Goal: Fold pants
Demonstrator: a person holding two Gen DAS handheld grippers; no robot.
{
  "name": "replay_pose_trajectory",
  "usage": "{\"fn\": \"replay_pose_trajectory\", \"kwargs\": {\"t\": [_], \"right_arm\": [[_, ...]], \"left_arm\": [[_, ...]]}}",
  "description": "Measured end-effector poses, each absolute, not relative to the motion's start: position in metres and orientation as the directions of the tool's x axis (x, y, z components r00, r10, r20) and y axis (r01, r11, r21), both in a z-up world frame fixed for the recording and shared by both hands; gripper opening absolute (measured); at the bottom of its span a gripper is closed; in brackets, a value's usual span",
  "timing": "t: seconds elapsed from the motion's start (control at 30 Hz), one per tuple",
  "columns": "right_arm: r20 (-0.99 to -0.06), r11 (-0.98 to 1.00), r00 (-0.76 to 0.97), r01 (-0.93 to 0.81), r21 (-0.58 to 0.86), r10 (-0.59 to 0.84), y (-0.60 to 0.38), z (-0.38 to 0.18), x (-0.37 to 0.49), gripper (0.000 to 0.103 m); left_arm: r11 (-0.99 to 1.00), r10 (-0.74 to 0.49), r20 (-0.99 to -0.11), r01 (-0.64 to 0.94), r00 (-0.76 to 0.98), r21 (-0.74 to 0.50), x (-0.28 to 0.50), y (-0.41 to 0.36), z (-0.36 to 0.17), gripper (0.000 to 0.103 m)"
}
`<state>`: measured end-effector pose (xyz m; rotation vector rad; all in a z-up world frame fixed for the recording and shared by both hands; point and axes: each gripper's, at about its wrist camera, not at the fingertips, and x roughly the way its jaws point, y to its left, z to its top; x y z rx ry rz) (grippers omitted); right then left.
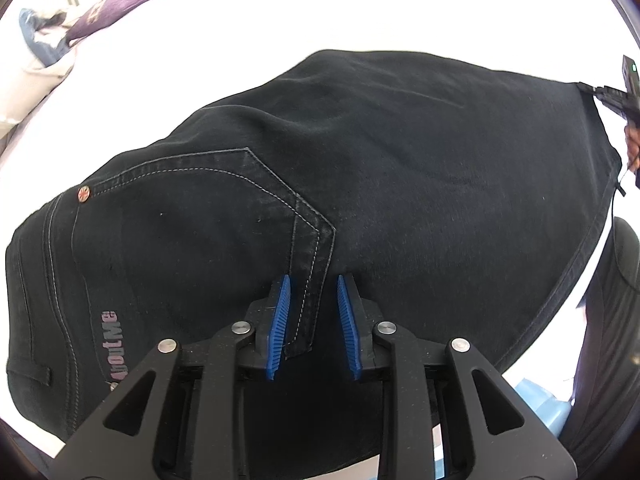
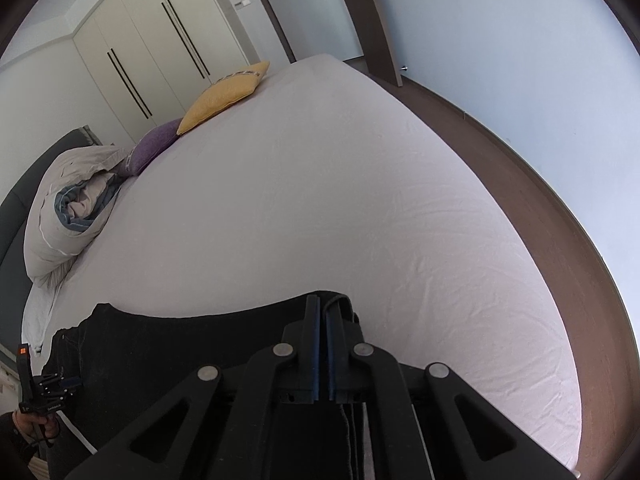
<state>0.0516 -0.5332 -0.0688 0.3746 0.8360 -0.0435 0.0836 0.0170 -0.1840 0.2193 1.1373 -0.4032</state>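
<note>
Black pants (image 1: pixel 360 152) lie spread on the white bed sheet (image 1: pixel 360 12), back pocket and pink lettering at the left. My left gripper (image 1: pixel 311 284) is open, its blue pads (image 1: pixel 282 320) straddling a stitched seam flap at the pants' near edge. My right gripper (image 2: pixel 322 312) is shut on the pants' far-end fabric (image 2: pixel 180 344), which hangs down between the fingers. The right gripper also shows at the right edge of the left wrist view (image 1: pixel 624 96). The left gripper shows at the lower left of the right wrist view (image 2: pixel 52 388).
A rolled duvet (image 2: pixel 68 216), a purple cushion (image 2: pixel 152 148) and a yellow cushion (image 2: pixel 224 96) lie at the bed's head. Wardrobe doors (image 2: pixel 152 48) stand behind. Brown floor (image 2: pixel 540 184) runs along the bed's right side. A light blue object (image 1: pixel 540 404) sits below the bed edge.
</note>
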Motion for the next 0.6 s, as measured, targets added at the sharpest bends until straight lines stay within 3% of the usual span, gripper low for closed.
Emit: {"fn": "replay_pose_trajectory", "kwargs": {"t": [0.17,0.27,0.4,0.47,0.6], "right_arm": [[-0.780,0.901,0.618,0.274,0.336,0.103,-0.544,-0.105,0.057,0.006],[-0.781,0.884,0.618,0.311,0.349,0.091,-0.549,-0.098,0.052,0.017],[-0.815,0.868,0.578,0.419,0.267,-0.028,-0.560,-0.077,0.026,0.021],[-0.768,0.856,0.640,0.380,0.351,0.030,-0.558,-0.056,0.006,0.021],[-0.643,0.822,0.711,0.164,0.546,0.286,-0.518,-0.036,-0.017,0.021]], "left_arm": [[0.914,-0.197,-0.901,0.405,0.386,-0.026,0.080,0.021,-0.185,0.024],[0.914,-0.199,-0.902,0.405,0.384,-0.030,0.079,0.024,-0.183,0.024],[0.916,-0.197,-0.897,0.400,0.395,-0.025,0.069,0.021,-0.180,0.024],[0.919,-0.195,-0.893,0.394,0.404,-0.023,0.065,0.020,-0.179,0.024],[0.925,-0.195,-0.891,0.379,0.410,-0.028,0.061,0.022,-0.172,0.025]]}}
